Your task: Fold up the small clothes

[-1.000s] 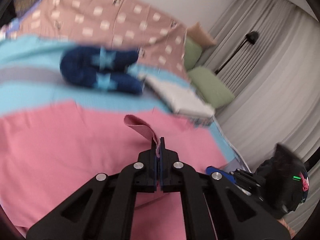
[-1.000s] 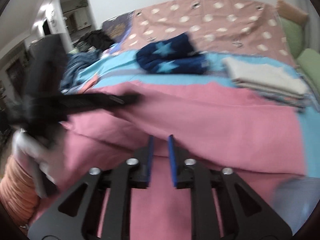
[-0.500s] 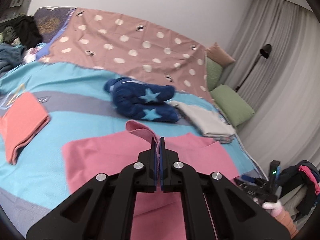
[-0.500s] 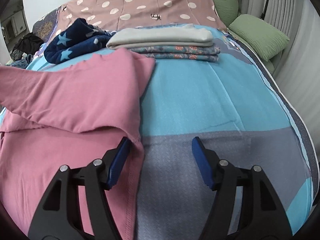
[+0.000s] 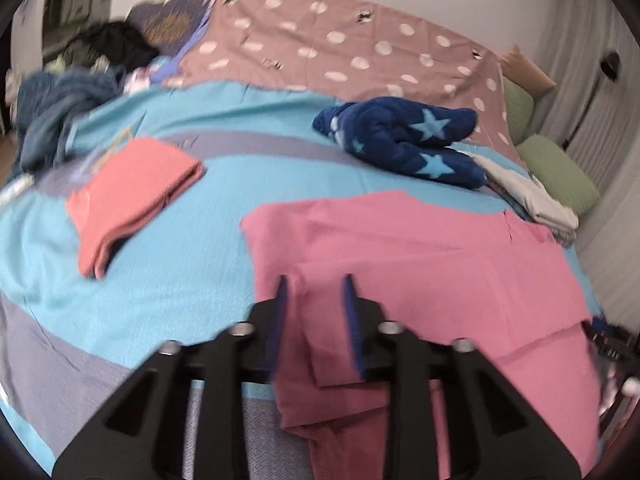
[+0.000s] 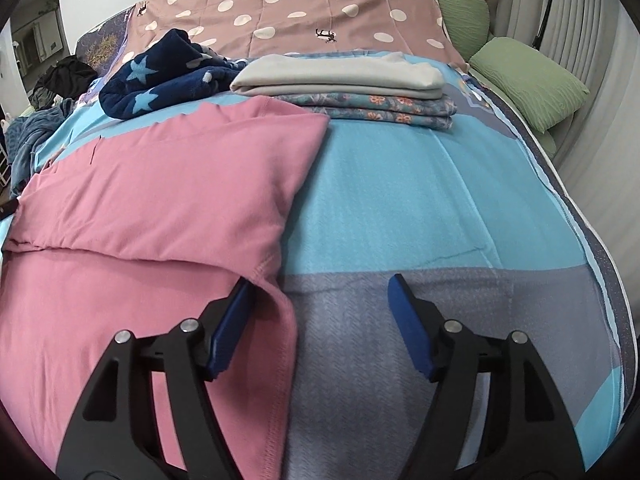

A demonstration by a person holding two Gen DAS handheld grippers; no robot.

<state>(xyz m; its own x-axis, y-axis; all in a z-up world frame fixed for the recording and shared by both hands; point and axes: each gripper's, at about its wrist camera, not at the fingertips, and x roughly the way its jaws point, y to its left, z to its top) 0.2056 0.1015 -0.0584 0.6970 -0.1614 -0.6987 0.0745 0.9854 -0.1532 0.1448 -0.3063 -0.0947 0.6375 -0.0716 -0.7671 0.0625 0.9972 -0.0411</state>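
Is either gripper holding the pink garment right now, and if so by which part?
No. Left gripper has just been opening over a fold of the pink garment; right gripper, also opening, grips nothing.

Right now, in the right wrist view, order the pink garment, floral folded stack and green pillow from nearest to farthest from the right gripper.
1. Pink garment: at the right gripper's left finger.
2. Floral folded stack: ahead, mid-bed.
3. Green pillow: far right, by the curtain.

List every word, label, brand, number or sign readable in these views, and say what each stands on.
No readable text in either view.
Blue and grey bedspread: a faint outline print near the folded salmon cloth, too blurred to read.
Dotted brown cover: only white dots and small dark animal figures, no letters.
Dark cover at the far left corner: a yellowish pattern, nothing legible.
Pink garment: no label or print shows.
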